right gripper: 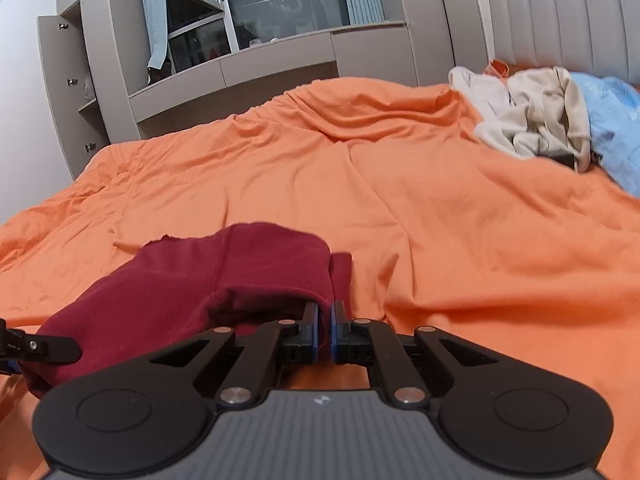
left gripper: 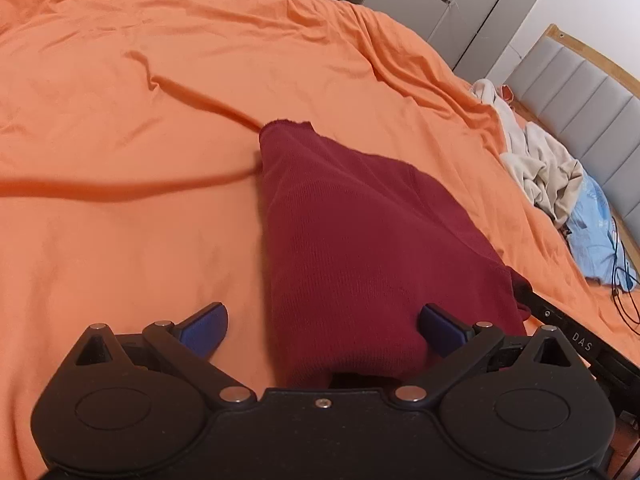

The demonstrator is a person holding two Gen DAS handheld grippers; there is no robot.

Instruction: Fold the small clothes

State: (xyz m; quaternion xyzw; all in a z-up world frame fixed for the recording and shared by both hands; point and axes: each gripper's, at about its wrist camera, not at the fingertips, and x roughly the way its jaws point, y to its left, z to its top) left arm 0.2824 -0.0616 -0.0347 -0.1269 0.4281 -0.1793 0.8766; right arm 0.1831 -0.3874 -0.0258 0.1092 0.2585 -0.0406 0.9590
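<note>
A dark red knit garment (left gripper: 352, 248) lies on the orange bedspread (left gripper: 140, 100), stretching away from my left gripper (left gripper: 320, 328). The left gripper is open, its blue pads wide apart, with the near end of the garment lying between them. In the right wrist view the same red garment (right gripper: 192, 280) is bunched at the lower left. My right gripper (right gripper: 325, 320) is shut on a fold at the garment's right edge. The other gripper's black finger (right gripper: 40, 346) shows at the far left.
A pile of beige clothes (right gripper: 532, 120) and a light blue garment (right gripper: 612, 128) lie by the grey padded headboard (right gripper: 560, 20). A black cable (left gripper: 622, 280) lies at the bed's right edge. Grey cabinets and a window (right gripper: 280, 4) stand beyond the bed.
</note>
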